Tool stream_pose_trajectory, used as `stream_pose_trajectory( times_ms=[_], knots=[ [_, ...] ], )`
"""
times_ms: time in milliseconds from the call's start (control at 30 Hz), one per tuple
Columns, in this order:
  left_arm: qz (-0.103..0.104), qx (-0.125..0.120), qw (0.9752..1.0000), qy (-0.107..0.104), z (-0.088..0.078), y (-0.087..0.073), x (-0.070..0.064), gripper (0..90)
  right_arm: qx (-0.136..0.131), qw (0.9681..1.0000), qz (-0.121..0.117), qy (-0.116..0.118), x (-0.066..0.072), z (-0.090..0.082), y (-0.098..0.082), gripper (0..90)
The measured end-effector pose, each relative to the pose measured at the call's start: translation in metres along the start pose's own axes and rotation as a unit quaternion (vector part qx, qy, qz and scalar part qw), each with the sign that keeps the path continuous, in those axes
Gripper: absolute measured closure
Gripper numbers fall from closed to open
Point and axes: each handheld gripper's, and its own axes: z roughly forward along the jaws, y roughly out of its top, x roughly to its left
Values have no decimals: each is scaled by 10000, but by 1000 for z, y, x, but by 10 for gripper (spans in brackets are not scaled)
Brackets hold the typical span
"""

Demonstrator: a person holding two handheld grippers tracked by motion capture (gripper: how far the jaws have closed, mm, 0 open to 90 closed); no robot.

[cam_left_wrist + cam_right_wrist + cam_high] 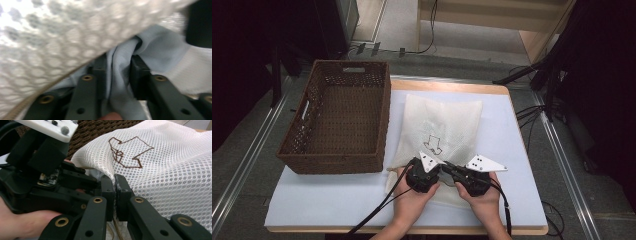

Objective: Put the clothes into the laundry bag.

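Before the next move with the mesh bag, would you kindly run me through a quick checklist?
1. Right gripper pinched on the mesh bag edge: ok.
2. Light blue cloth between the left gripper jaws: ok.
3. Left pads pressing the cloth: cannot tell; gaps show beside it.
4. Bag mouth lifted above the cloth: ok.
5. Wicker basket standing apart from both hands: ok.
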Motion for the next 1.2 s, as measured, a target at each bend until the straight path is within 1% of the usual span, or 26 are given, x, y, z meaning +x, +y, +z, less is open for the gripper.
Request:
stream_pose_trajectory(
  times_ms=[33,67,100,133,200,267,333,400,500,600,700,767,833,867,967,1000,1033,1067,1100,1133,1167,1200],
  knots=[
    [41,18,9999,-111,-3,-1,0,623,-8,10000,-7,7,-1,0,0,878],
    [113,10,9998,-176,-6,-3,0,559,-10,10000,-2,-1,-2,-1,0,878],
    [207,-31,9994,-261,-12,-6,1,528,-17,10000,14,-5,-2,-1,0,878],
    [237,-82,9989,-397,-17,-10,3,503,-12,10000,38,-7,-3,-1,-1,878],
    [301,-162,9978,-572,-28,-17,8,491,-19,10000,45,-7,-3,-1,-1,878],
    [348,-232,9971,-636,-38,-23,13,497,-13,10000,53,-18,-3,-1,0,878],
    [328,-241,9971,-647,-47,-29,19,504,-10,10000,46,-32,-3,-1,0,878],
    [310,-150,9973,-644,-50,-33,22,507,-12,10000,51,-37,-3,0,0,878],
    [258,62,9974,-677,-44,-33,25,547,-3,10000,47,-41,-2,1,0,878],
    [162,305,9973,-647,-31,-28,23,653,17,10000,42,-38,-1,1,-1,878],
    [9,325,9977,-593,-24,-18,22,772,25,10000,48,-30,-2,1,-1,878],
    [-5,338,9980,-541,-18,-10,21,816,55,10000,53,-36,-2,2,-2,878],
    [-9,378,9976,-581,-10,-5,19,846,57,10000,52,-39,-3,2,-3,878],
    [15,365,9979,-537,-6,-3,18,853,71,9999,74,-52,-2,3,-3,878],
    [-16,290,9987,-410,1,1,16,861,88,9999,87,-94,-3,3,-3,878],
    [29,276,9992,-302,4,3,15,863,80,9999,90,-89,-3,3,-3,879],
    [114,281,9993,-211,6,5,14,864,106,9998,113,-111,-3,3,-3,879],
    [238,251,9994,-46,7,7,12,866,123,9998,125,-112,-3,3,-4,879],
    [359,190,9991,133,8,8,9,868,137,9998,139,-103,-4,3,-4,879],
    [445,175,9986,234,10,9,8,869,165,9997,166,-111,-3,4,-5,879],
    [507,171,9981,319,11,10,8,869,192,9996,191,-116,-3,4,-5,879],
    [521,138,9976,429,13,10,8,870,208,9995,186,-132,-3,5,-5,879]
  ],
)
